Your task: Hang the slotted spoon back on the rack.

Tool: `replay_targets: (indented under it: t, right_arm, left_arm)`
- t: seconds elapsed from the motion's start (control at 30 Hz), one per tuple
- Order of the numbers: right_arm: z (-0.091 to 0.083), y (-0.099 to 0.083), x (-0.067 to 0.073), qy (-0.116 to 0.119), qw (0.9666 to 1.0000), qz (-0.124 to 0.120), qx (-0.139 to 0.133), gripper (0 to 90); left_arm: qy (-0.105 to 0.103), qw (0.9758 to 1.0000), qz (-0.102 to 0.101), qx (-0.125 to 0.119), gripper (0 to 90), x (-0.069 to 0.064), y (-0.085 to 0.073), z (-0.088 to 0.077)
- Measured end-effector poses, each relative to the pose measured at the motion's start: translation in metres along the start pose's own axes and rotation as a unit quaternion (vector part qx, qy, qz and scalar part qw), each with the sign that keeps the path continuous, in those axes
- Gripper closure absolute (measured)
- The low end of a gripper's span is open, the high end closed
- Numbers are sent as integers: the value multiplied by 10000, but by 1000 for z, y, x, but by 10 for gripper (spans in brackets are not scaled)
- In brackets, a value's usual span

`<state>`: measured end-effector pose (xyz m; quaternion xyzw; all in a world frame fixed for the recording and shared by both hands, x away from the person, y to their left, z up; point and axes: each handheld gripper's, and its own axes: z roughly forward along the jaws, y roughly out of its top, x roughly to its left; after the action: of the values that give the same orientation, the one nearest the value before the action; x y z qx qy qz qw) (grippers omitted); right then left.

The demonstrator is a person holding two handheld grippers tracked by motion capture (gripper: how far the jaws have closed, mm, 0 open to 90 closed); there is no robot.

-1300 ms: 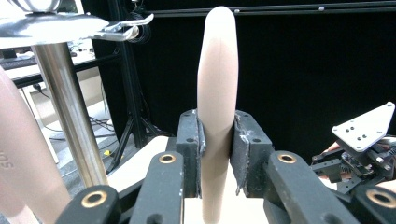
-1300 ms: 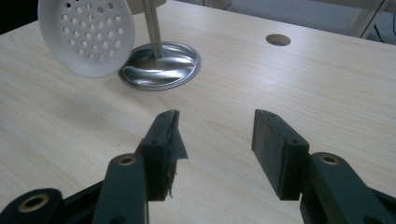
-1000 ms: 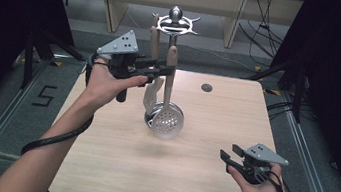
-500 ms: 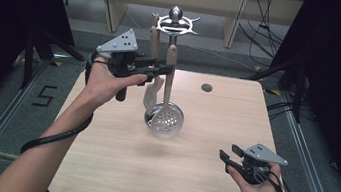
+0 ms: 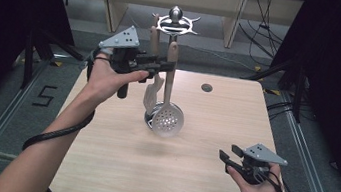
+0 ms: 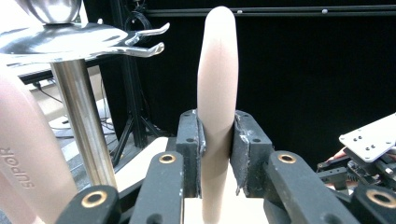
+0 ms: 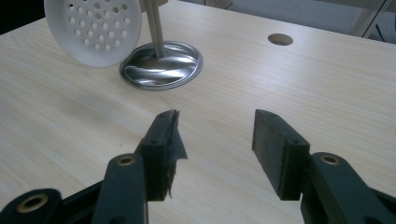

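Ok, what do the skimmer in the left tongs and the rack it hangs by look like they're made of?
Skimmer handle: probably wood or wood-look plastic, pale beige, matte and smooth. Its perforated bowl: white, dull sheen, plastic or coated metal; I can't tell which. Rack: polished metal, likely stainless steel, with mirror reflections on post and base. The left tongs clamp the handle.
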<state>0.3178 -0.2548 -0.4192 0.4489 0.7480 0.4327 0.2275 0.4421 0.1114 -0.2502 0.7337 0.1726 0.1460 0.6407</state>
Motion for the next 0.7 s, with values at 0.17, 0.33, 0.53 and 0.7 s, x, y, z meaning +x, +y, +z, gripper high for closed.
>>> replay_targets:
  t: [0.17, 0.33, 0.53, 0.7]
  right_arm:
    - [-1, 0, 1, 12, 10000, 77, 12, 511]
    - [1, 0, 1, 60, 9999, 85, -49, 511]
    - [0, 0, 2, 15, 9999, 106, 29, 511]
    - [0, 0, 0, 27, 10000, 27, 17, 511]
  left_arm:
    - [-1, 10000, -10, -2, 738, 2, 0, 1]
    - [0, 10000, -30, 16, 738, 5, 0, 2]
    - [10, 9999, -100, 24, 738, 8, -2, 3]
    - [28, 9999, -132, 27, 738, 11, -3, 3]
